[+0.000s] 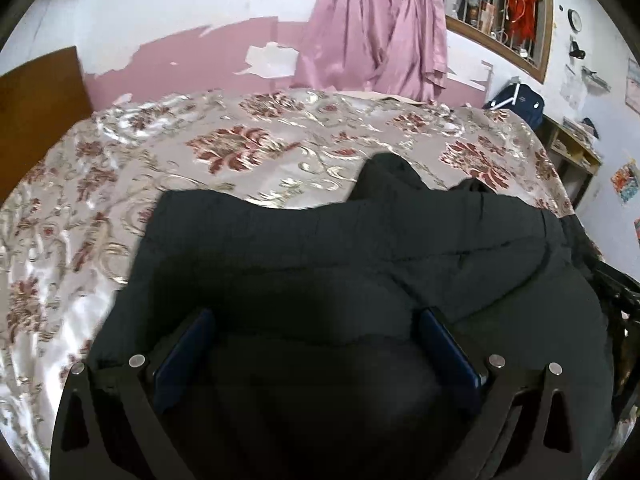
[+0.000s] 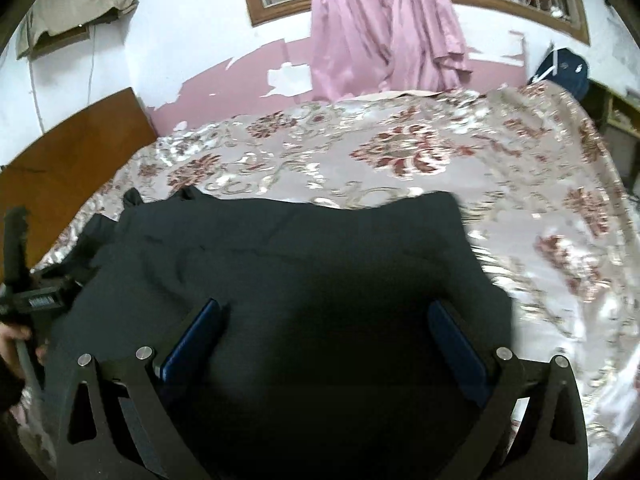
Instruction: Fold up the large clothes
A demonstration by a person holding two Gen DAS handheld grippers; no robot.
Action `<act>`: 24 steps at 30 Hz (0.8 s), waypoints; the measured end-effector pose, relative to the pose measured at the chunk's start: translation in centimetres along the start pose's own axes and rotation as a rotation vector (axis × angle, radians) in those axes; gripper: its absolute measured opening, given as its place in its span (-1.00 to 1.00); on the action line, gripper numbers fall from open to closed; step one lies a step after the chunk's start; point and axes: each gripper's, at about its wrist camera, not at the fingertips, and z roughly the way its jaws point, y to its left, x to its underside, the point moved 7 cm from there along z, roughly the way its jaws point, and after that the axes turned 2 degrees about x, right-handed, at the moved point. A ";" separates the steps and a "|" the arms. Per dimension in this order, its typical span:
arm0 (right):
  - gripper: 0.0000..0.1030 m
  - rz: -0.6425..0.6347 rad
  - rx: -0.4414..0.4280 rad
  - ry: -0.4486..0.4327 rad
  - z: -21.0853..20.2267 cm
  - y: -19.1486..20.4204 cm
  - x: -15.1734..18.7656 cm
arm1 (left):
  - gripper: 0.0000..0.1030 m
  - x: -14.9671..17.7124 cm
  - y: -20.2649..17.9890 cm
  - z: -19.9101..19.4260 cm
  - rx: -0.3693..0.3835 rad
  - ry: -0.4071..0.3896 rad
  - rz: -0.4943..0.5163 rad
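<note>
1. The left gripper (image 1: 316, 320) stands spread wide, nothing between its blue pads (image 1: 448, 344), poised over the black padded jacket (image 1: 360, 248).
2. The right gripper (image 2: 326, 320) is likewise released over the same jacket.
3. The jacket lies spread on the floral bedspread (image 1: 240, 148), near its front edge.
4. To fold well, I judge each gripper should pinch a near corner cleanly, then lift both evenly toward the far edge.
</note>
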 end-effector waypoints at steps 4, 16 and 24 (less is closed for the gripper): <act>0.97 0.043 0.026 -0.008 -1.7 -2.8 0.3 | 1.00 0.0 1.9 -2.3 -0.036 -0.051 -0.004; 0.97 0.311 0.051 0.005 -2.0 -10.3 3.6 | 1.00 2.7 10.5 -4.7 -0.046 -0.011 -0.143; 0.97 0.339 -0.013 0.074 0.1 -11.0 5.7 | 1.00 5.1 11.9 -2.9 0.084 0.067 -0.241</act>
